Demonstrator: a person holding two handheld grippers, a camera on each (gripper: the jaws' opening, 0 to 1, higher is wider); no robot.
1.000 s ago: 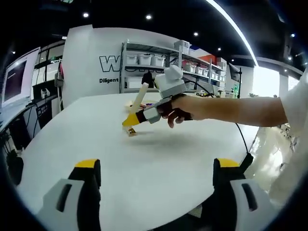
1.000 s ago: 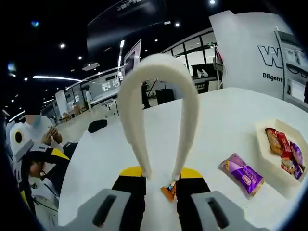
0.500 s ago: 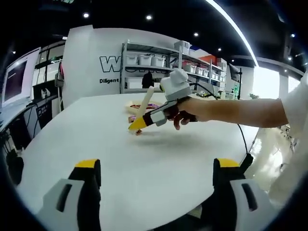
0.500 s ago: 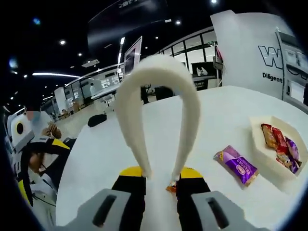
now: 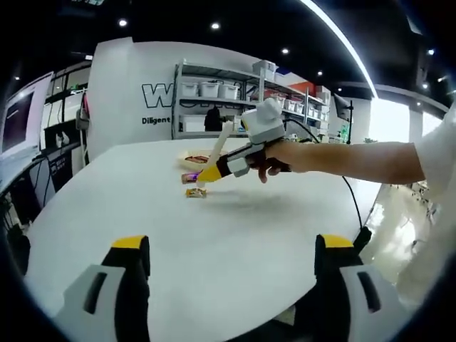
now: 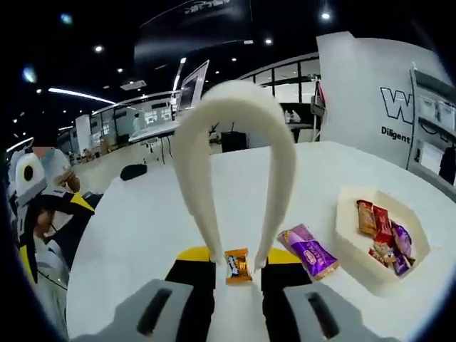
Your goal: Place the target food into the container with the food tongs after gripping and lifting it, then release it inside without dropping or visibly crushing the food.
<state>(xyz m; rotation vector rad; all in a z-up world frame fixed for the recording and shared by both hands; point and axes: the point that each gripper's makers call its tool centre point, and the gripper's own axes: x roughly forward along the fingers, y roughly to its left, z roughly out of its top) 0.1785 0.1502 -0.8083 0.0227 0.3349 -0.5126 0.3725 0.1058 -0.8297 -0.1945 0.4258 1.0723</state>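
My right gripper (image 6: 239, 255) is shut on a pair of cream food tongs (image 6: 235, 142), whose bend rises away from the jaws. A small orange wrapped snack (image 6: 237, 265) shows between the tong arms, just above the jaws. In the left gripper view that snack (image 5: 196, 192) lies on the white table under the low end of the tongs (image 5: 221, 141), and I cannot tell whether they touch. A hand holds the right gripper (image 5: 214, 171) there. The white container (image 6: 348, 229) with several wrapped snacks stands to the right. My left gripper (image 5: 233, 246) is open over the table's near edge.
A purple wrapped snack (image 6: 310, 251) lies between the orange one and the container (image 5: 198, 158). A person (image 6: 39, 228) sits at the table's far side. Shelves (image 5: 235, 96) stand behind the table (image 5: 235, 221). A cable (image 5: 354, 199) runs off its right edge.
The right gripper with the tongs has moved away from the left gripper, towards the container. The orange snack now shows whole between the tong arms. The left gripper stays open.
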